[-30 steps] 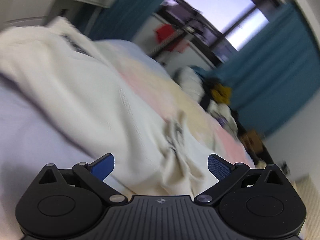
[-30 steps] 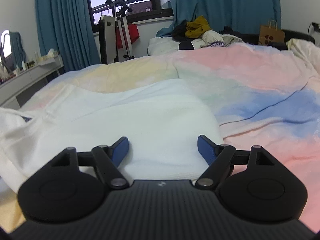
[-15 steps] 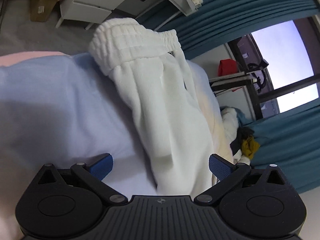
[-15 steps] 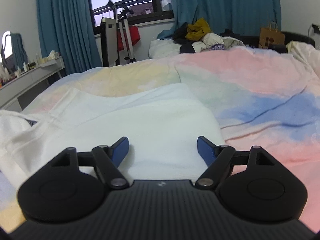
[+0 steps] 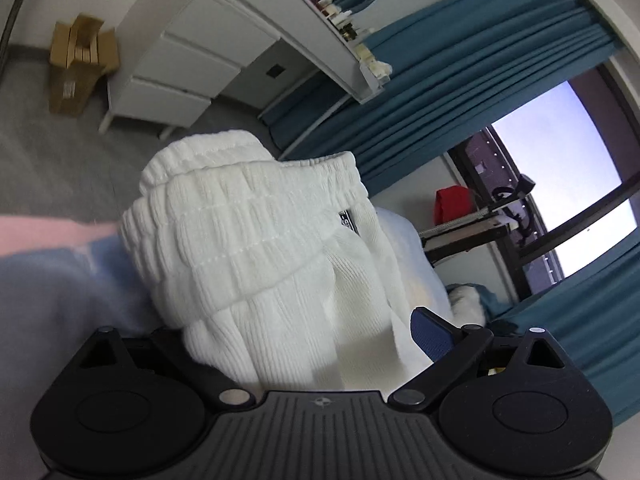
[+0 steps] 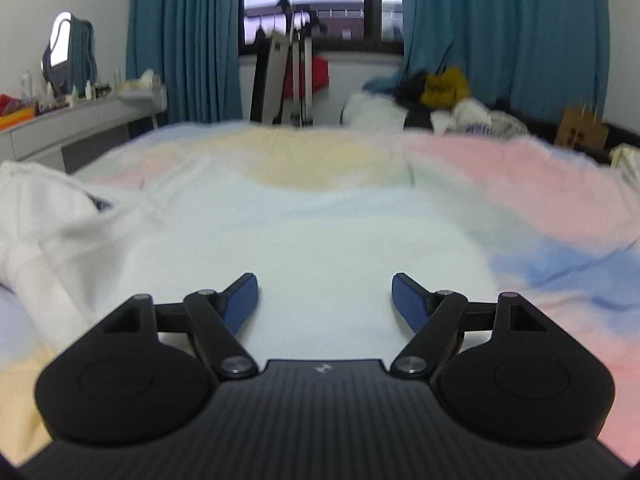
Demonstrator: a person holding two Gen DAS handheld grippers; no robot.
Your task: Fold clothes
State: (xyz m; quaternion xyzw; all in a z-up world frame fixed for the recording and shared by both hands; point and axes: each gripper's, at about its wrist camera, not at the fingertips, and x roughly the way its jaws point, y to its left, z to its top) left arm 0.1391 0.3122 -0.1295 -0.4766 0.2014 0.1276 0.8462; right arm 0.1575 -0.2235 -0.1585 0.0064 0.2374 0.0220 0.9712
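White knit trousers (image 5: 256,248) lie on the bed, their ribbed elastic waistband nearest the left wrist camera. My left gripper (image 5: 304,340) is open with the waistband end lying between its jaws; the cloth hides the left finger, and the blue right pad (image 5: 430,336) shows beside it. In the right wrist view the same white garment (image 6: 320,240) spreads flat across the bed. My right gripper (image 6: 325,300) is open just above the cloth and holds nothing.
The bed has a pastel pink, yellow and blue cover (image 6: 520,184). A white dresser (image 5: 192,60) and a cardboard box (image 5: 76,64) stand on the grey floor to the left. A clothes pile (image 6: 440,100), a folded rack (image 6: 288,76) and teal curtains (image 6: 500,32) are beyond the bed.
My left gripper has moved forward onto the trousers' waistband, which now fills the space between its jaws. My right gripper has moved forward over the flat cloth; both stay open.
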